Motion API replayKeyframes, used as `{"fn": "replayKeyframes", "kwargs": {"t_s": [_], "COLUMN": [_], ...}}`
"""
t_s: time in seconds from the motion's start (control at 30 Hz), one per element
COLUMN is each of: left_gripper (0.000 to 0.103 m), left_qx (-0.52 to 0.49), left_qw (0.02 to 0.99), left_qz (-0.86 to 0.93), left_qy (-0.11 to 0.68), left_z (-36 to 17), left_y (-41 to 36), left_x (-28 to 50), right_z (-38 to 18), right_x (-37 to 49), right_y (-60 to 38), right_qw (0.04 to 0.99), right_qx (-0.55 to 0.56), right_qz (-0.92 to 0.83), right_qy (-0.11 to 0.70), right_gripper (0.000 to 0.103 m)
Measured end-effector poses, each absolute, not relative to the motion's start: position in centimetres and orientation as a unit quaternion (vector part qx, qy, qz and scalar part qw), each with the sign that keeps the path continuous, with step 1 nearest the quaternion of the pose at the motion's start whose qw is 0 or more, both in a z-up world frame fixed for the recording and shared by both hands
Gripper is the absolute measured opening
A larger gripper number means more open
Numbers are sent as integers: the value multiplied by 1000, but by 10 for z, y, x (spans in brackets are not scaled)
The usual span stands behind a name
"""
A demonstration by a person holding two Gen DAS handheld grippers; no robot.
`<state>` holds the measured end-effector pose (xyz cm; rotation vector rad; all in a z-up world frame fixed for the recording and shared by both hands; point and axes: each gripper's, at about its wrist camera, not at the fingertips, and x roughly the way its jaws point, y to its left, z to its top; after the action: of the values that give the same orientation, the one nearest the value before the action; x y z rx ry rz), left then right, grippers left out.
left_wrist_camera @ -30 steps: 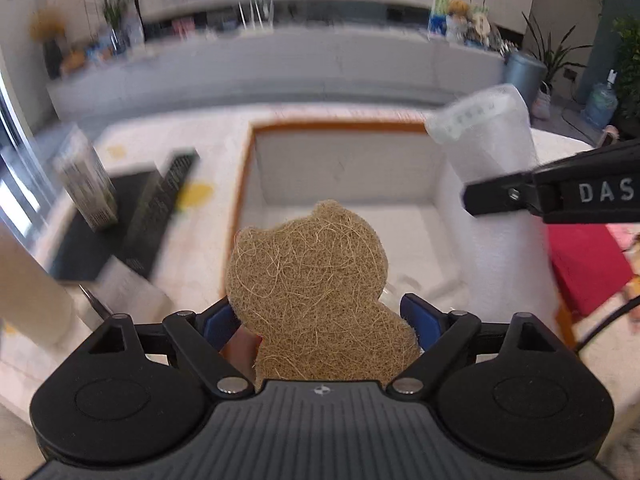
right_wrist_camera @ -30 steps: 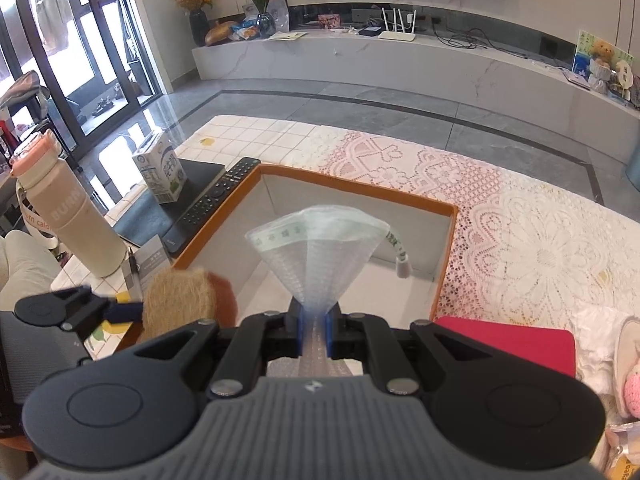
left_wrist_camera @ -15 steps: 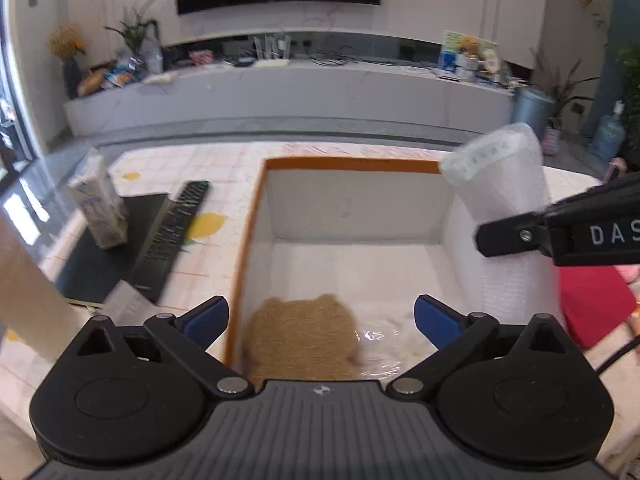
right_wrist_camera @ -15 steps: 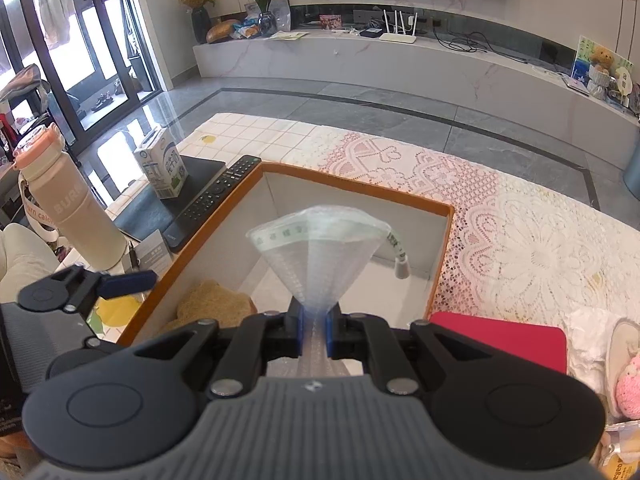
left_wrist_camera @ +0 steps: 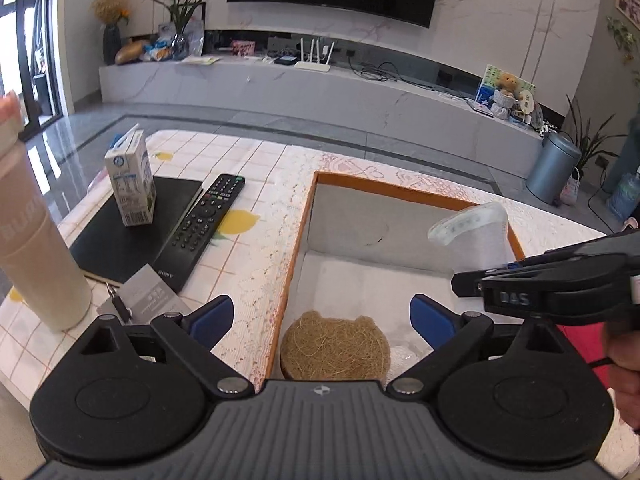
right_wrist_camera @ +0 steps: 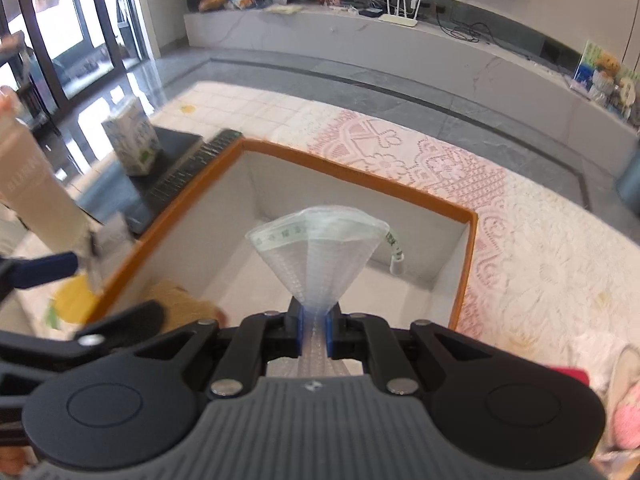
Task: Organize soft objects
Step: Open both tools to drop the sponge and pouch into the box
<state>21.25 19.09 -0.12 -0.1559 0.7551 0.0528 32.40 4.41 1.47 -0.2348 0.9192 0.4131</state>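
A brown fibrous bear-shaped scrubber [left_wrist_camera: 334, 344] lies on the floor of the orange-rimmed box [left_wrist_camera: 304, 216], at its near left corner. My left gripper [left_wrist_camera: 322, 316] hangs open above it, blue pads wide apart and touching nothing. My right gripper [right_wrist_camera: 315, 328] is shut on the narrow end of a white bubble-wrap packet [right_wrist_camera: 316, 248], which fans out upward over the box's middle. In the left wrist view, that packet [left_wrist_camera: 476, 236] and the right gripper [left_wrist_camera: 464, 284] are over the box's right side. The right wrist view shows the scrubber [right_wrist_camera: 180, 304] blurred at lower left.
Left of the box lie a milk carton [left_wrist_camera: 132, 178], a black remote [left_wrist_camera: 200, 224], a dark notebook [left_wrist_camera: 120, 236] and a tall beige bottle [left_wrist_camera: 36, 248]. A white cable end [right_wrist_camera: 396, 264] rests inside the box. A red flat item [right_wrist_camera: 568, 372] sits to the right.
My left gripper opened and the scrubber dropped into the box, where it now lies flat. My right gripper sank closer to the box with the packet still held.
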Motion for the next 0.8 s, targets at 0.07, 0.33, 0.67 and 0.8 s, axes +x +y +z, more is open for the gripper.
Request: {"fn": "replayKeyframes", "kwargs": {"t_s": [0.07, 0.33, 0.67, 0.8], "left_gripper": [103, 103, 103, 103], "left_qx": [-82, -90, -59, -57], "left_qw": [924, 924, 930, 934], "left_qz": [27, 9, 34, 44], "left_qy": [373, 373, 361, 350], "left_z": [-3, -2, 4, 14], "left_y": [193, 192, 190, 191], "left_x": [214, 214, 211, 205], "right_z": [7, -10, 25, 44], "right_x": [332, 355, 331, 317], "right_y": [48, 52, 41, 36], "right_qw": [869, 869, 894, 898], "right_qx": [-130, -150, -107, -115], "right_qz": [185, 158, 233, 242], "right_qy": [440, 445, 368, 349], "right_gripper": [8, 59, 100, 100]}}
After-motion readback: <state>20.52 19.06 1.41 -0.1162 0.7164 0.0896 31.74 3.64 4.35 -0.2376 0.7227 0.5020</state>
